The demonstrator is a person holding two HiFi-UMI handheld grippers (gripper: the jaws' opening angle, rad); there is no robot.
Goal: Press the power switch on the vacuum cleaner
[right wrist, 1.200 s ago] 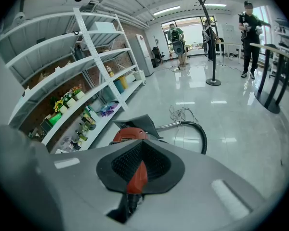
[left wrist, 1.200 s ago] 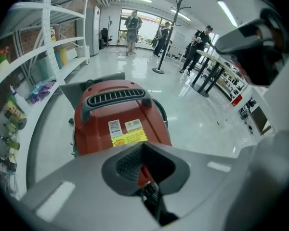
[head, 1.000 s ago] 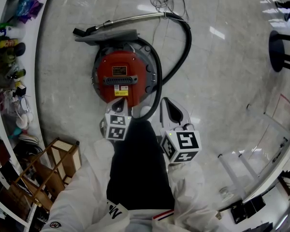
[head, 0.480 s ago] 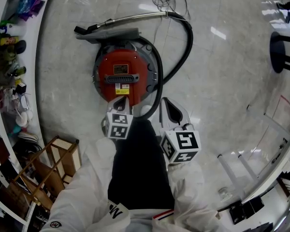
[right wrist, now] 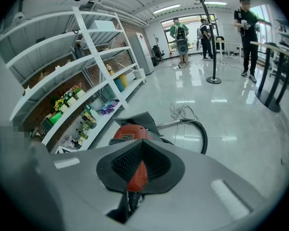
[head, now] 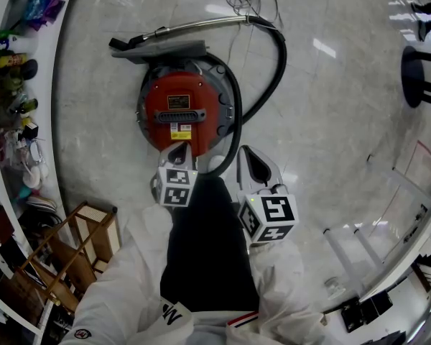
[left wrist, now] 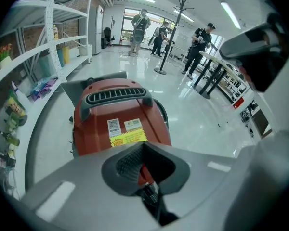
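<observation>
Both grippers' jaws are pressed together, holding nothing. The left gripper (head: 178,152) sits at the near rim of the round red vacuum cleaner (head: 183,113) on the grey floor (head: 330,106); the right gripper (head: 250,165) hangs just beside it.

Head view looks steeply down from high above onto the floor (head: 330,106), with the vacuum cleaner (head: 187,113) at 12 o'clock of centre. Left gripper view sits low and close, facing the vacuum cleaner (left wrist: 116,117) head-on, which fills its middle. Right gripper view sits farther back, looking over the vacuum cleaner (right wrist: 130,133) toward shelves (right wrist: 67,64) at 9 o'clock. All three views share the vacuum cleaner, and both gripper views share the distant coat stand (left wrist: 169,40) (right wrist: 208,37) near 12 o'clock.
</observation>
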